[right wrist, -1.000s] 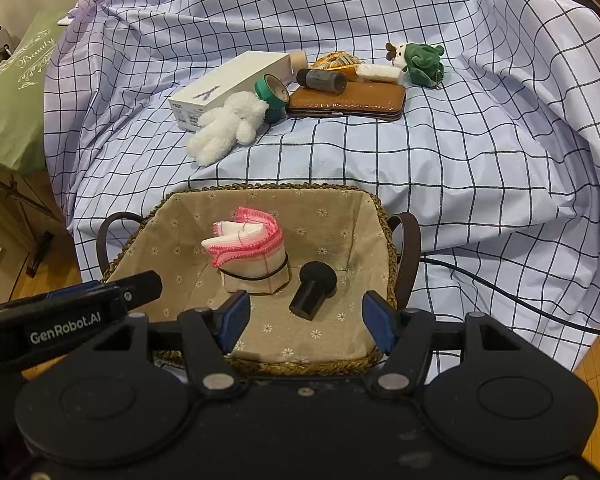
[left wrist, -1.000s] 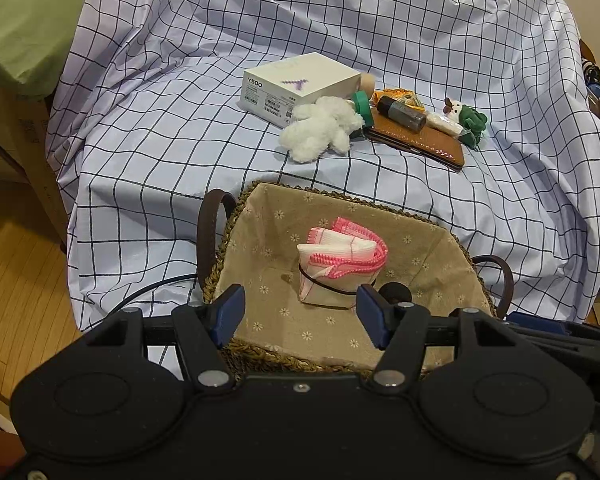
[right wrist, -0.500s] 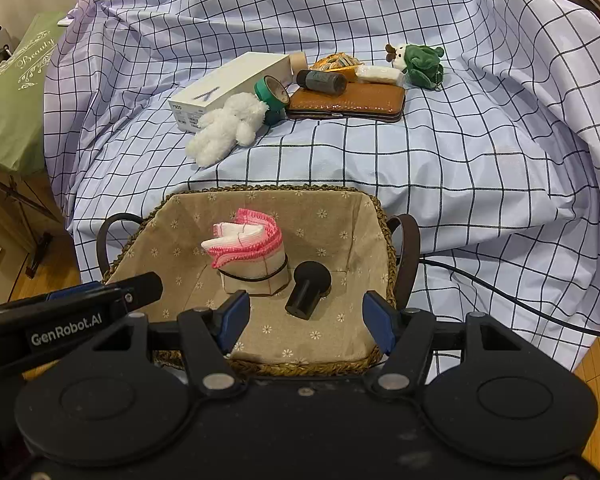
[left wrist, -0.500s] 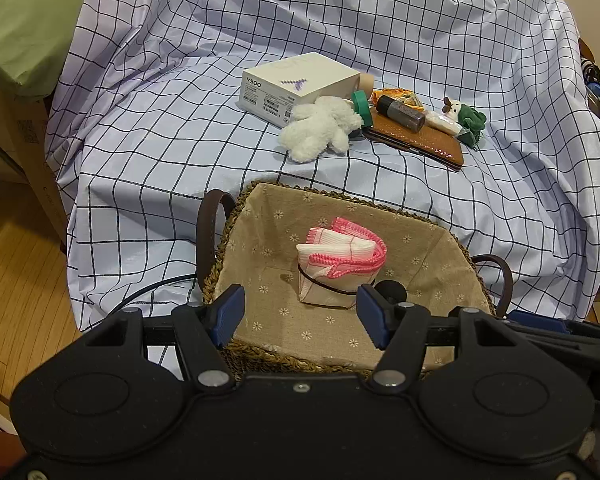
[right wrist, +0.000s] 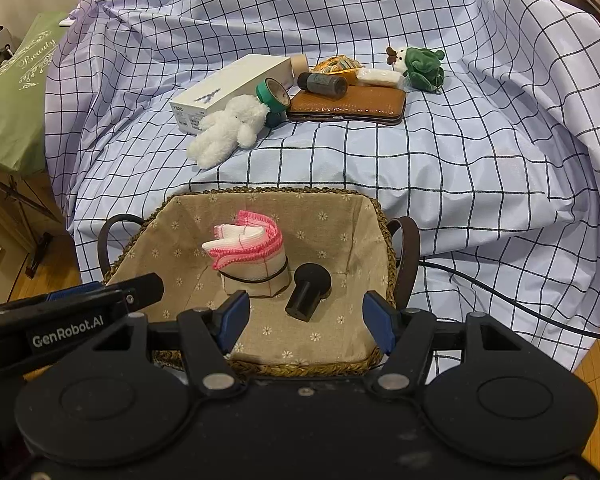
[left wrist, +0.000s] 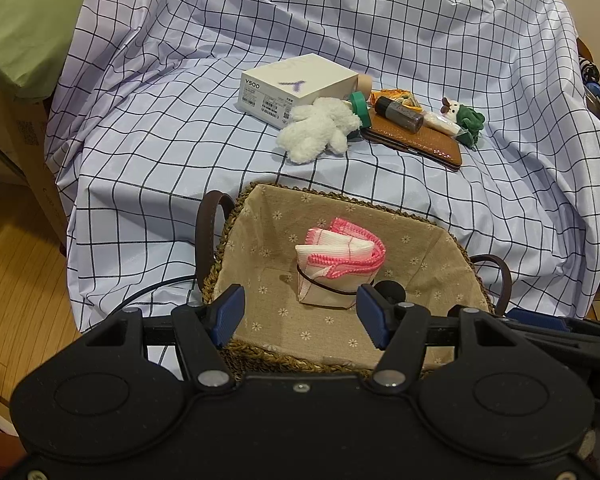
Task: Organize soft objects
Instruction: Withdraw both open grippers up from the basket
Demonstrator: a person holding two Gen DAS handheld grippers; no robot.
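Note:
A woven basket (left wrist: 220, 240) (right wrist: 380, 216) with a beige flowered lining sits at the front of the checked cloth. Inside it stands a folded white and pink cloth (left wrist: 340, 256) (right wrist: 248, 248) bound by a black band, with a small black knob-shaped piece (right wrist: 310, 290) beside it. Further back lie a white plush toy (left wrist: 320, 130) (right wrist: 228, 128) and a green plush with a white head (left wrist: 466, 118) (right wrist: 420, 64). My left gripper (left wrist: 300, 312) hovers open over the basket's near rim. My right gripper (right wrist: 306, 318) is open there too, holding nothing.
Behind the plush toys lie a white box (left wrist: 296, 88), a green tape roll (right wrist: 272, 96), a dark bottle (right wrist: 322, 84) and a brown wallet (right wrist: 348, 106). A black cable (right wrist: 500, 292) runs off to the right. A green-covered surface (left wrist: 16, 32) stands at the left, with wooden floor below.

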